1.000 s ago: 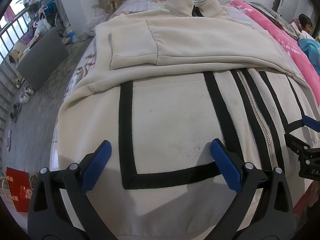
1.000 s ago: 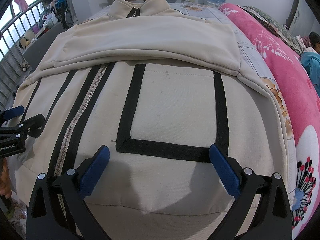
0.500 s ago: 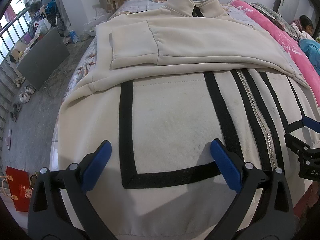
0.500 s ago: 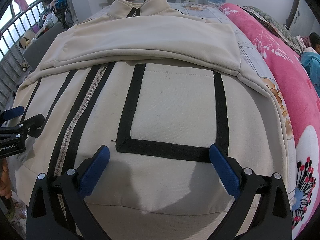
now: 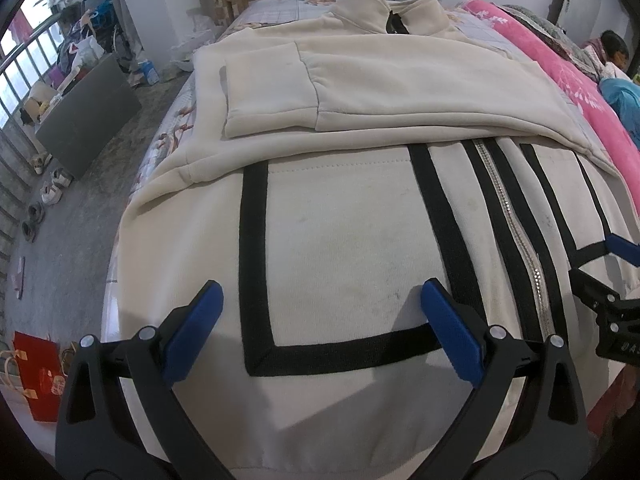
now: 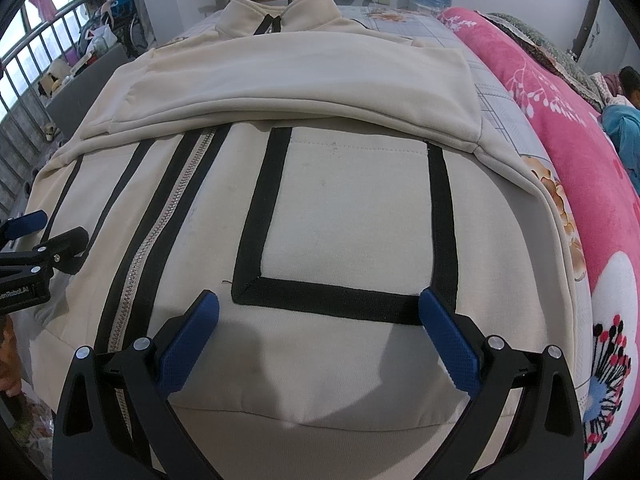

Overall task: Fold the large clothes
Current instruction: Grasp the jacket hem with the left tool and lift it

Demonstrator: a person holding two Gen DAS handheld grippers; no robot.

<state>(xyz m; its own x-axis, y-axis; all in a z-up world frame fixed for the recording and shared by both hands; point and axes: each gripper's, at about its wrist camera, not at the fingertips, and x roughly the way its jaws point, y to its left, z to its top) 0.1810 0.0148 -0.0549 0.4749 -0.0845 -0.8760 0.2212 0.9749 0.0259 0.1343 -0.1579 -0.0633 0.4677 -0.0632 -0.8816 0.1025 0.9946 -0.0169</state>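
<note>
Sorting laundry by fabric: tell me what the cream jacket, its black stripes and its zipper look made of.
Jacket: matte, soft knit, probably cotton fleece; fine ribbing shows. Black stripes: woven tape, sewn on, flat finish. Zipper: shiny silvery teeth, likely metal.

A large cream zip-front jacket (image 5: 340, 248) lies flat on its back, hem at 6 o'clock and stand-up collar (image 5: 390, 14) at 12 o'clock. Both sleeves are folded across the chest, with one cuff (image 5: 266, 88) lying toward 10 o'clock in the left wrist view. A closed silver zipper (image 6: 160, 236) edged in black runs up the front, with a black-outlined square pocket (image 6: 352, 216) on each side.
</note>
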